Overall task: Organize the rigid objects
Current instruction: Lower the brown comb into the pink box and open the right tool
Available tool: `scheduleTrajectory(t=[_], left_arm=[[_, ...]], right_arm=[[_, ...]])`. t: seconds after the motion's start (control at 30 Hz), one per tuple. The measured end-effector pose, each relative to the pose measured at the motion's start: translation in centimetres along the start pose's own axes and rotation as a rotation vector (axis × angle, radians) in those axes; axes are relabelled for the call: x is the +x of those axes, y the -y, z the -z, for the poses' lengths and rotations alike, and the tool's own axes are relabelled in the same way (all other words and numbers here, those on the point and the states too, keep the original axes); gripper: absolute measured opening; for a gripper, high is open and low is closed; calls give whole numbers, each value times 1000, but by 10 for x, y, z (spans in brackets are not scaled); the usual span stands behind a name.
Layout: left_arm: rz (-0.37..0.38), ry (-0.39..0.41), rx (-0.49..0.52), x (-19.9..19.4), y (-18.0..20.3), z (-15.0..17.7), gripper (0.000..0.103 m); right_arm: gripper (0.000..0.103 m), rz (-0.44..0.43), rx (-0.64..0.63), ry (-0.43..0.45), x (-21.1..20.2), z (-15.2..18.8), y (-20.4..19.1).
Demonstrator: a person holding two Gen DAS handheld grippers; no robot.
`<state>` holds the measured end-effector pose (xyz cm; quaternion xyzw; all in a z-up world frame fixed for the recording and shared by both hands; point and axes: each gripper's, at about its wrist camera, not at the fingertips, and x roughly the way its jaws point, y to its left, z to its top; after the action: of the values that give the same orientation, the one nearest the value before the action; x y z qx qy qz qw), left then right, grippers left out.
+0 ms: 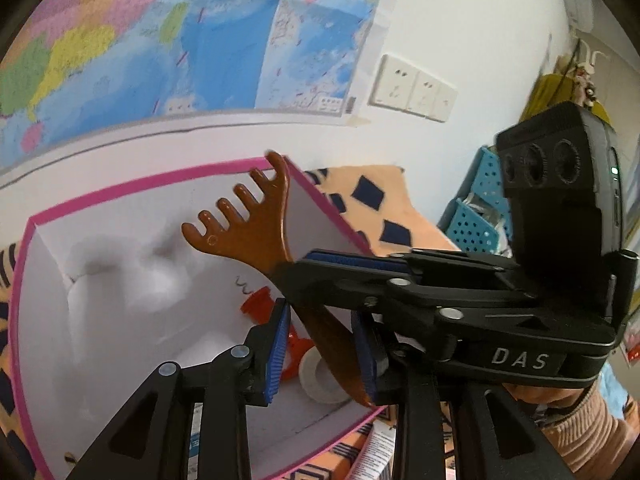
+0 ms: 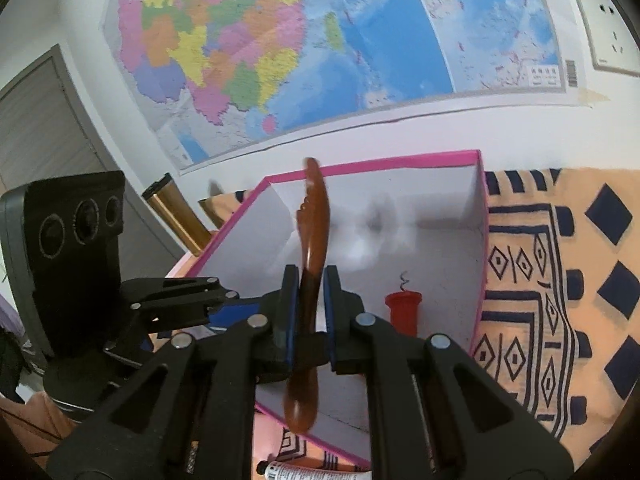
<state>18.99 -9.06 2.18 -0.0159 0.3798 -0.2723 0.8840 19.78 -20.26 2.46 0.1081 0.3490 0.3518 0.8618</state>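
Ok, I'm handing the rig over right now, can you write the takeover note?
Grippers: the right gripper is shut on the brown comb, holding it by the handle above the pink-rimmed box. The left gripper is open, with the handle passing between its fingers.
Things: the red corkscrew and tape roll are in the box. A tube lies outside it on the cloth.
Done: two items boxed.
Left: lower the comb in, then probably the tube.
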Motion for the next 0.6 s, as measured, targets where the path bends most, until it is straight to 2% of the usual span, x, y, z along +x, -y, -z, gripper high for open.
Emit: scheduleTrajectory(t=[0.1, 0.3, 0.47, 0.6], left_arm=[[-10, -9, -21, 3, -5, 2, 30], [-39, 10, -34, 0, -7, 6, 30], [-83, 66, -6, -18, 1, 13, 32], [-99, 129, 33, -45, 10, 25, 34]], right_arm=[[15, 38, 10, 2, -1, 3, 6], [16, 54, 39, 12, -12, 15, 14], [19, 53, 28, 31, -28, 28, 7], [24, 11, 21, 65, -50, 41, -2]])
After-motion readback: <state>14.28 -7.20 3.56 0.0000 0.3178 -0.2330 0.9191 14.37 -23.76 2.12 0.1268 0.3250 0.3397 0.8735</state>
